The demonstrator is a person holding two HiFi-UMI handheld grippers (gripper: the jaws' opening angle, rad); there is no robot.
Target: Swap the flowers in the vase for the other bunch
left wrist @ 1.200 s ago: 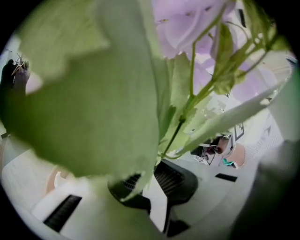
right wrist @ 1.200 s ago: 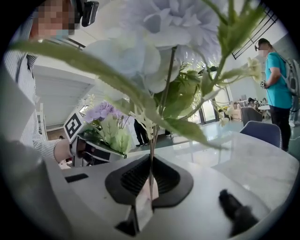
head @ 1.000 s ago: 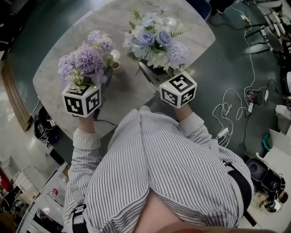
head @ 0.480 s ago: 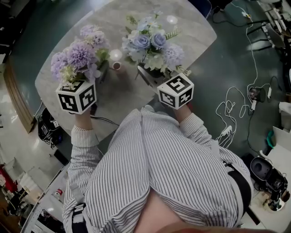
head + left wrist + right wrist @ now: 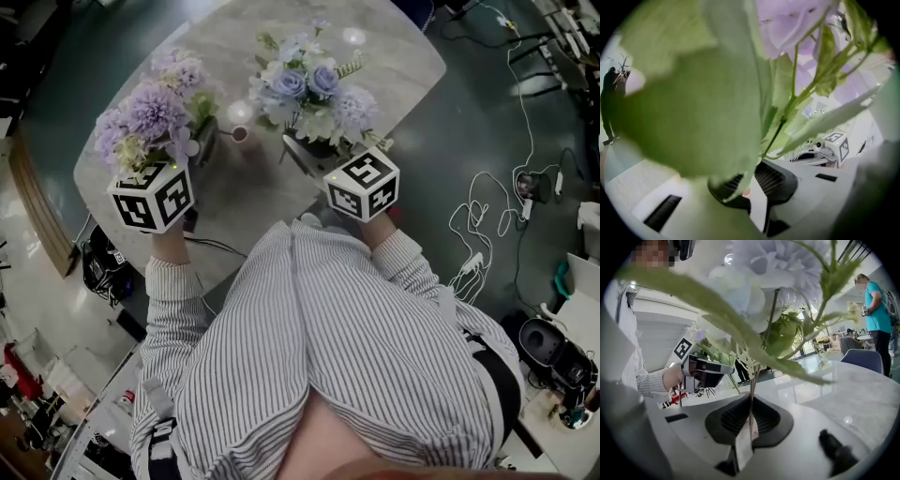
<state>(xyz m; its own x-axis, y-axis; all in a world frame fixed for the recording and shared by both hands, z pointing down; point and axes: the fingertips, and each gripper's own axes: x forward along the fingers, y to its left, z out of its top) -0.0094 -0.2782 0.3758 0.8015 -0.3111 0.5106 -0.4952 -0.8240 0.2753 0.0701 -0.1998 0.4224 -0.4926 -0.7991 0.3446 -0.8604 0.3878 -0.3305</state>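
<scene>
Two bunches, one in each gripper. My left gripper [image 5: 749, 185] is clamped on the green stems of the purple bunch [image 5: 155, 112], near the marble table's [image 5: 253, 192] left edge. Bare tabletop separates the bunches. My right gripper [image 5: 750, 423] is clamped on the blue-white bunch's [image 5: 314, 89] thin stems, just inside the near edge.

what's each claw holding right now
left claw: closed on the purple bunch
right claw: closed on the blue bunch
</scene>
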